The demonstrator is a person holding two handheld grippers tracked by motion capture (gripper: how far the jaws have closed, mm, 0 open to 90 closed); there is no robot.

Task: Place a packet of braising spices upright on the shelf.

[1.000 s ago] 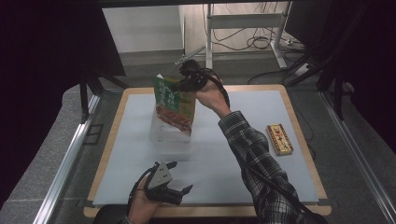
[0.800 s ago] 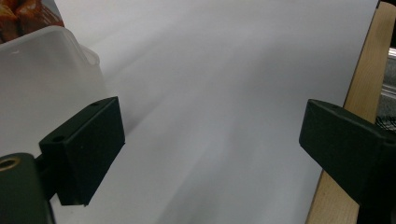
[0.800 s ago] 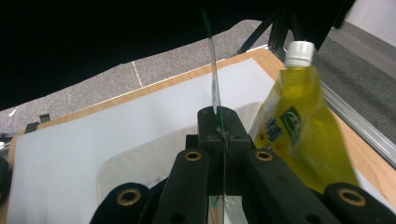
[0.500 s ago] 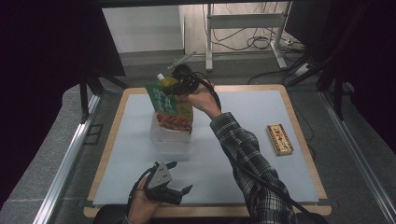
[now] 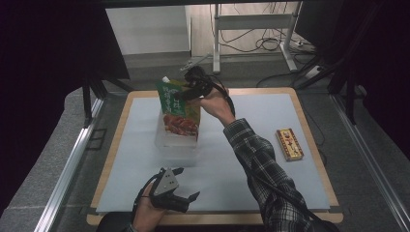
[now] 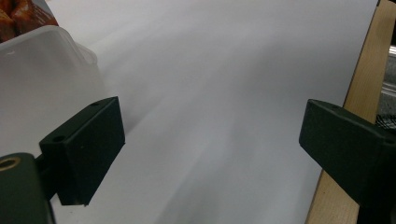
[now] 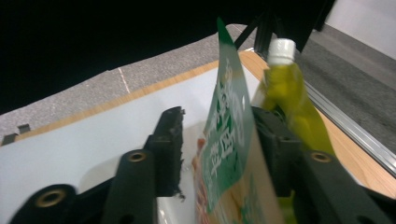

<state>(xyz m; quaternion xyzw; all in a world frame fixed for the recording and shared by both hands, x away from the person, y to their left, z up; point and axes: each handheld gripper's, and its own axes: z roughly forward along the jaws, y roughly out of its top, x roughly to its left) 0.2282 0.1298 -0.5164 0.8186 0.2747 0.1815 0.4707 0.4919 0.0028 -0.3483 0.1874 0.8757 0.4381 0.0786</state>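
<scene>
I can make out white printed characters on the green snack pouch (image 5: 178,107), but they are too blurred to read in either the high view or my right gripper view. Gold markings on the red box (image 5: 289,144) are equally illegible.

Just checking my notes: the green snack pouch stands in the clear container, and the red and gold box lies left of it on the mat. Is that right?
Not quite. The green snack pouch does stand in the clear container, but the red and gold box lies to its right on the mat, as the high view shows.
</scene>
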